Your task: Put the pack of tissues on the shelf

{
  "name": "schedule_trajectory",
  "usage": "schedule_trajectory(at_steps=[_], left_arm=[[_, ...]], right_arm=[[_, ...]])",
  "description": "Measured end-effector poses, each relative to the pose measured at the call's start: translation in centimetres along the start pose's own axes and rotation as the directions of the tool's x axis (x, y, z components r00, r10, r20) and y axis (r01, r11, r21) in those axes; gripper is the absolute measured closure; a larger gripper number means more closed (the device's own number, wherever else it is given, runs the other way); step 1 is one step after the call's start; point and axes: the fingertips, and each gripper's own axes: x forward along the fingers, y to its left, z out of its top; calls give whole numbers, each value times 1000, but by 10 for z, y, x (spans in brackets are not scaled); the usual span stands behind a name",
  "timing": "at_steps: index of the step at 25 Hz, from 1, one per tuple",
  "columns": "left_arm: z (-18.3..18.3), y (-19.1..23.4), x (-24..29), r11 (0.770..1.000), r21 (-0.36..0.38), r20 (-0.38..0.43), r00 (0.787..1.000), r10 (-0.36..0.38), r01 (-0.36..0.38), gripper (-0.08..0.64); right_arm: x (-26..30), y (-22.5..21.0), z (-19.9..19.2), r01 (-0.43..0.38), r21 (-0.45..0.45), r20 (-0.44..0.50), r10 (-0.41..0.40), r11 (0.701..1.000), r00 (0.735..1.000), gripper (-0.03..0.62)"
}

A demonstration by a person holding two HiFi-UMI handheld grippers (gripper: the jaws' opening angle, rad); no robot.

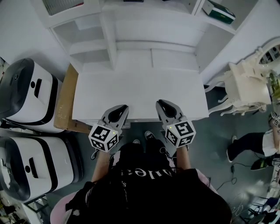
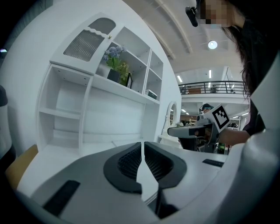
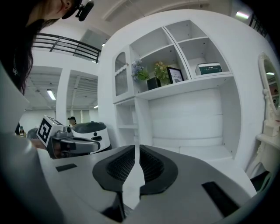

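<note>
The pack of tissues point(image 1: 221, 11), a green and white box, lies in the upper right compartment of the white shelf unit point(image 1: 131, 35); the right gripper view shows the pack point(image 3: 209, 68) there too. Both grippers hover side by side over the front edge of the white desk point(image 1: 140, 94). My left gripper point(image 1: 124, 107) is shut, its ribbed pads point(image 2: 131, 162) meeting with nothing between them. My right gripper point(image 1: 160, 103) is shut and empty as well, pads point(image 3: 120, 165) together. Neither touches the pack.
Two white and black machines point(image 1: 26, 94) point(image 1: 30, 168) stand left of the desk, with a cardboard sheet point(image 1: 65, 100) against its side. A white ornate chair point(image 1: 245, 87) and a seated person point(image 1: 258, 144) are at the right. Flowers point(image 3: 140, 71) and a frame point(image 3: 175, 75) occupy the middle shelf.
</note>
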Motion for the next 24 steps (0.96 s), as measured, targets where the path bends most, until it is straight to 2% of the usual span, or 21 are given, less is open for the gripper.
schedule_trajectory(at_steps=[24], left_arm=[[13, 2, 51, 1000, -12, -11, 1000, 27, -27, 526]], right_arm=[[12, -48, 9, -53, -30, -31, 52, 998, 998, 528]])
